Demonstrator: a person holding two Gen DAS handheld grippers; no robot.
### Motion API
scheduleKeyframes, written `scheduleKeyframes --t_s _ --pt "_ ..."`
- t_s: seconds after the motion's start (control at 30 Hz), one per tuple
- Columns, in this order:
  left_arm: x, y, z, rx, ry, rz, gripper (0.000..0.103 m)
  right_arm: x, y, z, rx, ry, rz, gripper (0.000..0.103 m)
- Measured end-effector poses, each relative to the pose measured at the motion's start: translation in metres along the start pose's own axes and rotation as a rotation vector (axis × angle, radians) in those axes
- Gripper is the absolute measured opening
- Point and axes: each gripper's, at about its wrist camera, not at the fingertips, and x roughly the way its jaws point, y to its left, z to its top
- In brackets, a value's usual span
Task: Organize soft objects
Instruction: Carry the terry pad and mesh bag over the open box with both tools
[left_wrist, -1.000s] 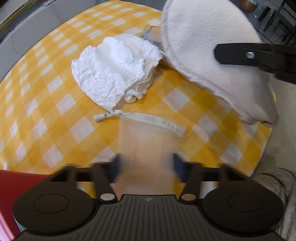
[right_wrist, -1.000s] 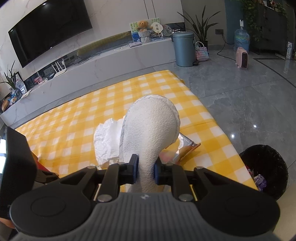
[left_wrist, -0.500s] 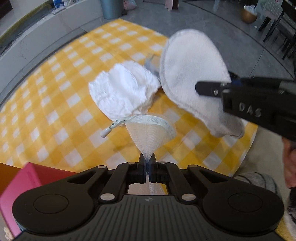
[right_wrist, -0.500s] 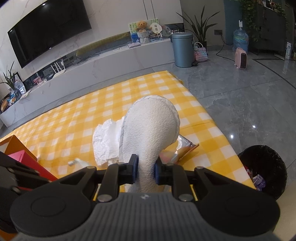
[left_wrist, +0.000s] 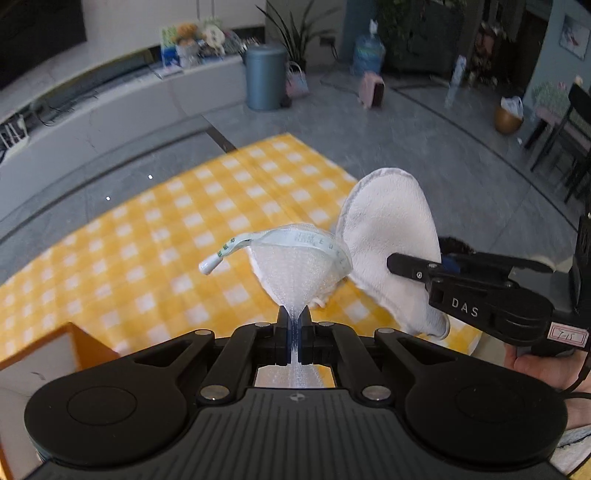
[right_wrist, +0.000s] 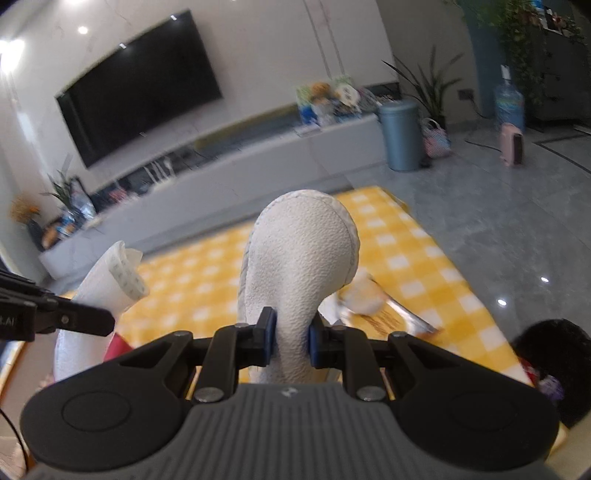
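Right gripper (right_wrist: 289, 338) clamps white slipper (right_wrist: 299, 258), toe pointing up and away, above yellow checked tablecloth (right_wrist: 406, 266). Left gripper (right_wrist: 74, 320) at left edge holds white mesh pouch (right_wrist: 107, 288). Black bin (right_wrist: 554, 354) at right.

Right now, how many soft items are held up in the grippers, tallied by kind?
White mesh bag: 1, pinched in the left gripper
White plush pad: 1, clamped in the right gripper
Total: 2
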Motion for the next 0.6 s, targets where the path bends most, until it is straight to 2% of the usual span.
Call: scheduleKeyframes --t_s 0.13,0.3,0.47,0.6 --pt "-0.030 0.019 -0.008 -0.033 -0.062 0.039 0.003 -0.014 0.019 0.010 0.013 -0.067 0.081 0.017" --pt "-0.068 0.055 -0.036 -0.099 -0.123 0.108 0.003 -0.027 0.052 0.014 -0.006 -0.107 0.204 0.017" --pt "-0.092 0.099 -0.069 -0.217 -0.167 0.145 0.003 -0.037 0.104 0.016 -0.080 -0.106 0.302 0.017" --pt "-0.105 0.138 -0.093 -0.327 -0.197 0.157 0.003 -0.033 0.160 0.013 -0.150 -0.074 0.390 0.018"
